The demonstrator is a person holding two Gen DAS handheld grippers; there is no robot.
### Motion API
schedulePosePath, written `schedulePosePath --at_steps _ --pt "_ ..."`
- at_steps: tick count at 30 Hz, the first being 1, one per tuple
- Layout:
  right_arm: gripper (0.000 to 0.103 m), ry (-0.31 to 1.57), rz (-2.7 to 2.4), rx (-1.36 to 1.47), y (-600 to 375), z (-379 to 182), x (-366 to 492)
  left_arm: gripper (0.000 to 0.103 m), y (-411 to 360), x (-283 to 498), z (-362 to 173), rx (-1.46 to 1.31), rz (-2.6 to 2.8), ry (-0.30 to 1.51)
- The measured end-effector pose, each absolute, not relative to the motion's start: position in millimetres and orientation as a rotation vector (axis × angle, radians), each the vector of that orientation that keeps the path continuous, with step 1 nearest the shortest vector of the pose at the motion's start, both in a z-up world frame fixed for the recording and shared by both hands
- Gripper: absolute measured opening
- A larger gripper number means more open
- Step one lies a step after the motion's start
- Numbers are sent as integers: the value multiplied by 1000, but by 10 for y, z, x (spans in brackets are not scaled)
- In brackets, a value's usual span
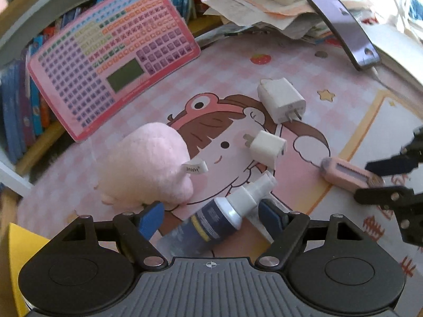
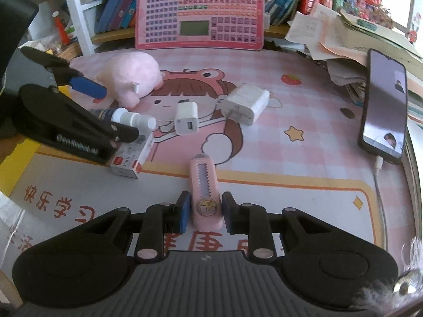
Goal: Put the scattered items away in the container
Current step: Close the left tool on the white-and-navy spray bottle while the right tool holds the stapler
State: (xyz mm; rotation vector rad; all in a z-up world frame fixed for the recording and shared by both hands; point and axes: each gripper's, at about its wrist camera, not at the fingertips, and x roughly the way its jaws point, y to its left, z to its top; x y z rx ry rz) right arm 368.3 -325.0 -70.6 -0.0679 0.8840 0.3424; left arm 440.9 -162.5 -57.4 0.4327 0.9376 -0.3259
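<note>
My left gripper (image 1: 211,218) is open, its blue pads either side of a dark spray bottle (image 1: 211,224) with a white nozzle that lies on the mat, apart from both pads. A pink plush (image 1: 148,169), a small white charger (image 1: 265,148) and a larger white charger (image 1: 281,99) lie beyond it. My right gripper (image 2: 205,212) is open around the near end of a pink utility knife (image 2: 205,192), with small gaps to the pads. The right wrist view also shows the bottle (image 2: 127,117), plush (image 2: 132,78), both chargers (image 2: 186,119) (image 2: 246,103) and the left gripper (image 2: 79,111). No container shows.
A pink keyboard-like chart (image 2: 199,10) leans on bookshelves at the back. A phone (image 2: 384,103) on a cable and a paper pile (image 2: 343,39) lie at the right. A small white and red box (image 2: 132,158) sits by the left gripper. A yellow object (image 1: 21,253) lies at the left.
</note>
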Motion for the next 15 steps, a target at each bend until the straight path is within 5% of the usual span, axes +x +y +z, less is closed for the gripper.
schedulePosePath --at_steps 3,11,15 --pt "24 886 332 -61 -3276 -704 3678 66 -1501 4464 -586 383 -293 955" --pt "24 888 335 -75 -3258 -704 3673 59 -1500 4572 -735 413 -255 982" --pt "24 884 343 -80 -3260 -695 3662 33 -1471 4443 -648 354 -267 1010"
